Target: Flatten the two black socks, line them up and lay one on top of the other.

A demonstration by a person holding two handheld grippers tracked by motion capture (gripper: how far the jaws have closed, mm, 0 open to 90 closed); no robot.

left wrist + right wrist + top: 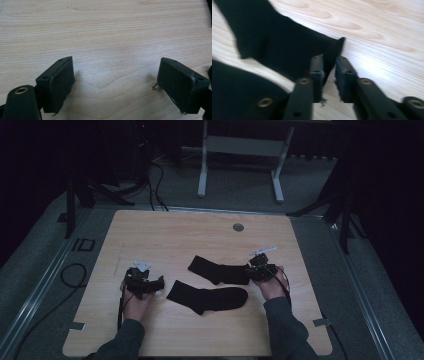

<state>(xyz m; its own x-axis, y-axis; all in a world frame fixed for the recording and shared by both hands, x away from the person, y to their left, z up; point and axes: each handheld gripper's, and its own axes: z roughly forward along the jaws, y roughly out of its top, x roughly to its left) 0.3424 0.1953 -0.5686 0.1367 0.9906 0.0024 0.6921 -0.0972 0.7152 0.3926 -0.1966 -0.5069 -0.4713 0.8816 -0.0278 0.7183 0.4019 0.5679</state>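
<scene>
Apparently the pairing had hardly begun: the right gripper (329,72), jaws slightly parted, had the far sock's (219,269) cuff between them unpinched, just beyond the near sock (207,298), while the left gripper (116,83) stood released beside it.

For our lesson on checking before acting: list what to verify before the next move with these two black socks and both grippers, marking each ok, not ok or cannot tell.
1. Left gripper open, nothing between its jaws: ok.
2. Right gripper gripping the far sock: not ok; a gap shows between the jaws, with the sock's corner between them.
3. Both socks lie flat on the table: ok.
4. Near sock free of both grippers: ok.
5. Socks overlap: cannot tell.
</scene>
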